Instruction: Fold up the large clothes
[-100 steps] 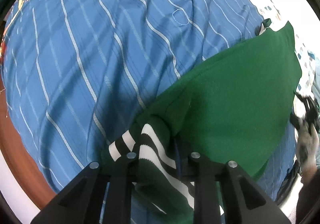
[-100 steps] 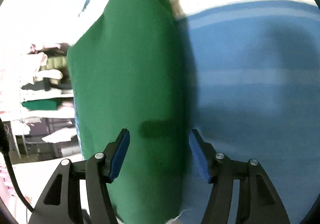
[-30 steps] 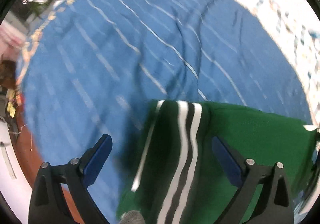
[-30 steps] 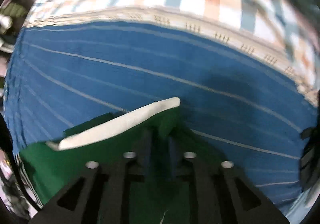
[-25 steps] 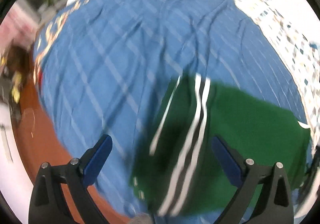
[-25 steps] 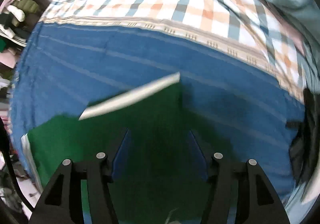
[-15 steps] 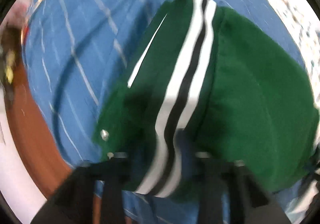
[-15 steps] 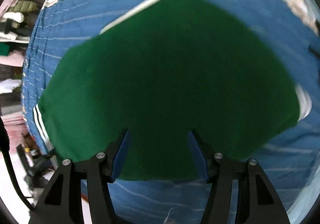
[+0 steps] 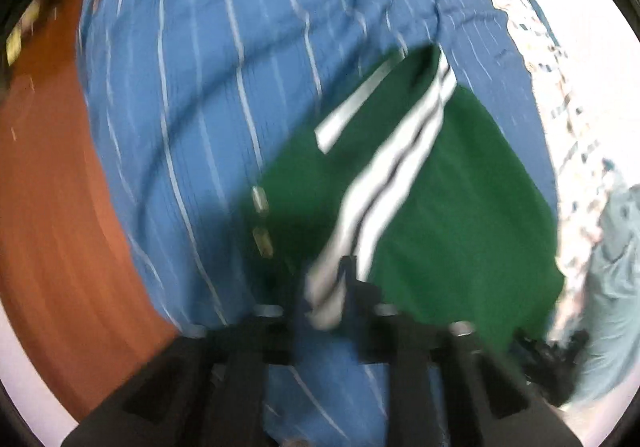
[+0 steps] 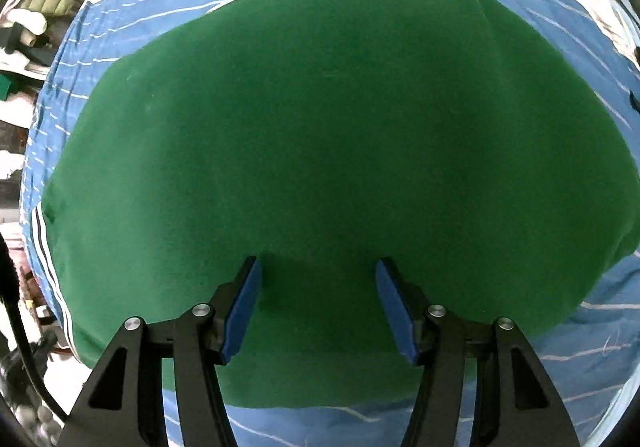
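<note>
Green garment (image 10: pixel 320 135) on striped blue sheet (image 9: pixel 200 87): left gripper (image 9: pixel 326 287) pinches its striped edge, right gripper (image 10: pixel 318 299) gapes.

A bed carries everything, covered by a blue sheet with thin white stripes (image 9: pixel 192 95). Directly on this sheet lies a green garment (image 10: pixel 320 135) with white-and-black striped trim.

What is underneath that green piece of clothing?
The green garment lies on a blue bedspread with thin white stripes, which shows on all sides of it. Whatever is directly beneath the green cloth is covered, so I cannot tell.
</note>
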Action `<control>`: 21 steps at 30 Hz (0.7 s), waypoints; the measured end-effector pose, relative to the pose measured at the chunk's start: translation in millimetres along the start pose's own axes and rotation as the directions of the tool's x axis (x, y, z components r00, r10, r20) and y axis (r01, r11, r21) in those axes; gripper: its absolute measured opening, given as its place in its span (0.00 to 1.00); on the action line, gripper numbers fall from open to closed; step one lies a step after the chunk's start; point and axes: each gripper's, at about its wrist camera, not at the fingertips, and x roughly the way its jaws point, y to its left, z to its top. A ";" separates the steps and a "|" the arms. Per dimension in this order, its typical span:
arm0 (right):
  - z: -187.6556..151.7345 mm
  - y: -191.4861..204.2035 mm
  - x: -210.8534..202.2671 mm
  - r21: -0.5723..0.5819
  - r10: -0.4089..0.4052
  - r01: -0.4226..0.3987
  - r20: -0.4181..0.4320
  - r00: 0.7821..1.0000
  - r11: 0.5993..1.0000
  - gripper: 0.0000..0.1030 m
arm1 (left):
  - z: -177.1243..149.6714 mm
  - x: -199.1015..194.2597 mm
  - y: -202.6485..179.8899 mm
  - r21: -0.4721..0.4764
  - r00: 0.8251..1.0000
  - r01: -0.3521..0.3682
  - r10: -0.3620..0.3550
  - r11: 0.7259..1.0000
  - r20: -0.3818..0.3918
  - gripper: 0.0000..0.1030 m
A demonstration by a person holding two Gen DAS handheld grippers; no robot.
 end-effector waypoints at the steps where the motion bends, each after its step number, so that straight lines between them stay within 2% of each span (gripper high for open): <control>1: -1.8 -1.3 -1.0 0.004 0.023 -0.023 0.003 1.000 1.000 0.62 | -13.3 5.2 4.8 -0.049 0.999 0.033 -0.033 0.998 -0.006 0.74; 2: -1.5 -4.6 -0.2 0.010 0.048 -0.048 -0.004 0.999 0.999 0.62 | -19.5 10.5 9.3 -0.087 0.998 0.058 -0.059 0.995 -0.008 0.96; 4: -3.1 -10.5 -0.6 0.034 0.104 -0.103 -0.032 0.994 0.994 0.62 | -41.0 32.4 5.0 -0.188 0.990 0.132 -0.140 0.973 -0.027 0.96; 7: -3.6 -19.1 -0.6 0.078 0.158 -0.153 -0.060 0.986 0.985 0.62 | -49.2 55.4 10.1 -0.297 0.972 0.230 -0.234 0.927 0.022 0.96; 9: -4.5 -22.1 -0.7 0.084 0.170 -0.164 -0.072 0.983 0.983 0.62 | -44.6 75.3 8.7 -0.356 0.966 0.259 -0.247 0.898 0.080 0.96; 10: -4.5 -22.5 -0.5 0.081 0.169 -0.162 -0.077 0.983 0.983 0.62 | -42.7 78.2 6.3 -0.365 0.969 0.248 -0.226 0.897 0.103 0.95; 11: -4.0 -22.9 -1.1 0.078 0.168 -0.162 -0.080 0.983 0.984 0.62 | -37.0 79.8 3.9 -0.374 0.969 0.240 -0.199 0.896 0.146 0.91; 12: -3.2 -22.1 -0.4 0.072 0.165 -0.159 -0.084 0.983 0.985 0.62 | -29.6 76.2 -0.1 -0.373 0.968 0.220 -0.155 0.901 0.196 0.71; 13: -2.8 -20.4 -1.5 0.068 0.160 -0.154 -0.089 0.983 0.986 0.62 | -23.9 73.6 -1.6 -0.375 0.970 0.200 -0.129 0.905 0.206 0.63; 14: -0.4 -15.2 -2.0 0.063 0.153 -0.148 -0.094 0.984 0.987 0.62 | -14.2 69.4 -2.9 -0.368 0.962 0.218 -0.136 0.904 0.236 0.38; 15: 1.4 -12.4 -1.1 0.062 0.155 -0.150 -0.095 0.983 0.987 0.62 | -5.7 66.3 -8.0 -0.344 0.954 0.240 -0.155 0.908 0.257 0.30; 18: 1.9 -11.8 -2.9 0.074 0.170 -0.164 -0.089 0.981 0.984 0.62 | 29.8 50.4 -21.5 -0.223 0.935 0.259 -0.186 0.940 0.303 0.28; 20: 3.3 -10.2 -3.6 0.074 0.169 -0.163 -0.084 0.982 0.984 0.62 | 55.7 51.4 -24.7 -0.148 0.918 0.298 -0.241 0.943 0.314 0.28; 21: 3.5 -9.7 -3.6 0.074 0.170 -0.164 -0.083 0.982 0.984 0.62 | 61.5 57.5 -25.2 -0.123 0.918 0.301 -0.252 0.946 0.308 0.29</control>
